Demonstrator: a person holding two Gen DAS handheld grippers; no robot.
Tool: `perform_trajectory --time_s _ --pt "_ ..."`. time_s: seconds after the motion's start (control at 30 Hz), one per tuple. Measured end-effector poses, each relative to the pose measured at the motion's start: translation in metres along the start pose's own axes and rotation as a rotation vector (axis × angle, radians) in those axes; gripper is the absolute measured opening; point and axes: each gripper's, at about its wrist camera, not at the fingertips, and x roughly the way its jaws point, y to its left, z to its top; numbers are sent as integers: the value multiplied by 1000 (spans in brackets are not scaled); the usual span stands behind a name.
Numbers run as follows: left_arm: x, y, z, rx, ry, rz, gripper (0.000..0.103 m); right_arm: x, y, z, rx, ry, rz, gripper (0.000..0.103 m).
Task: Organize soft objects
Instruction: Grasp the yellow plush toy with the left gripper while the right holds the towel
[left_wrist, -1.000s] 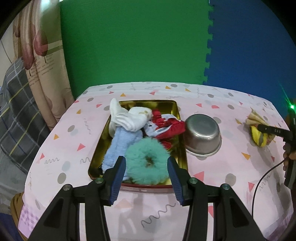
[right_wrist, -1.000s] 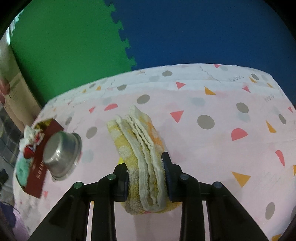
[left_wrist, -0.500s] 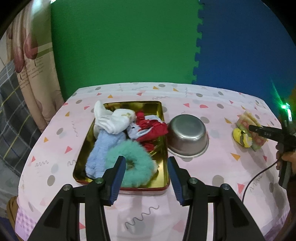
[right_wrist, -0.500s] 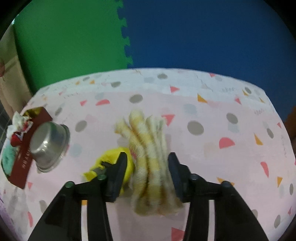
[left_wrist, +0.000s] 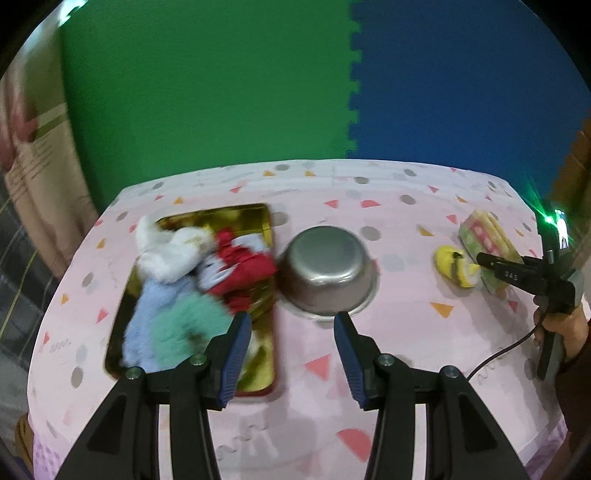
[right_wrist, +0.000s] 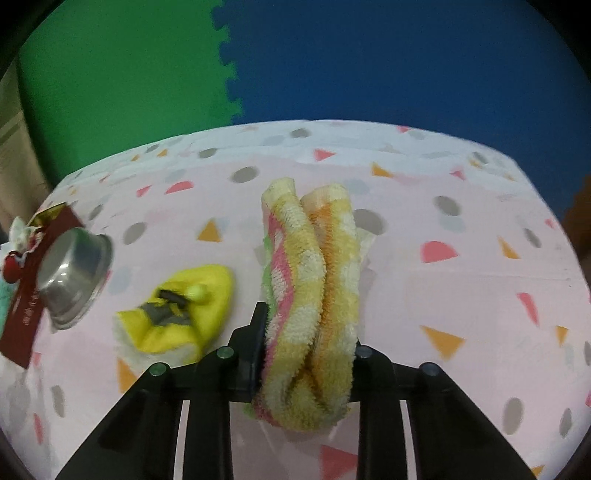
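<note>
In the right wrist view, the right gripper (right_wrist: 308, 332) at lower centre has its jaws closing on the folded yellow towel (right_wrist: 314, 295), which is squeezed between them, with a yellow plush toy (right_wrist: 177, 314) just left on the desk (right_wrist: 461, 280). The left gripper (left_wrist: 291, 354) holds its jaws wide apart with nothing between them, low in its frame. Beyond it a gold tray (left_wrist: 267, 229) of soft items touches an upturned steel bowl (left_wrist: 327, 269).

Folded yellow striped towel (right_wrist: 314, 306) pinched upright, yellow plush (right_wrist: 177, 310) beside

Steel bowl (left_wrist: 328, 275) upside down on patterned tablecloth (left_wrist: 388, 206); green-blue foam wall (left_wrist: 354, 81).
</note>
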Motion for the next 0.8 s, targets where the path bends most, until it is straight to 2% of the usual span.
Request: perform_trajectory --time_s 0.13,0.47,0.63,0.8 --pt "8 -28 7 50 1 -46 48 -3 -27 -8 55 2 -17 24" --pt "29 -96 31 108 -9 -203 48 -16 -82 -24 134 -38 -135 24" --pt "46 -131 45 135 4 -304 48 -15 -83 -28 127 -52 -133 25" --pt "69 -159 51 156 35 -343 53 -14 -89 -30 150 -47 -101 26"
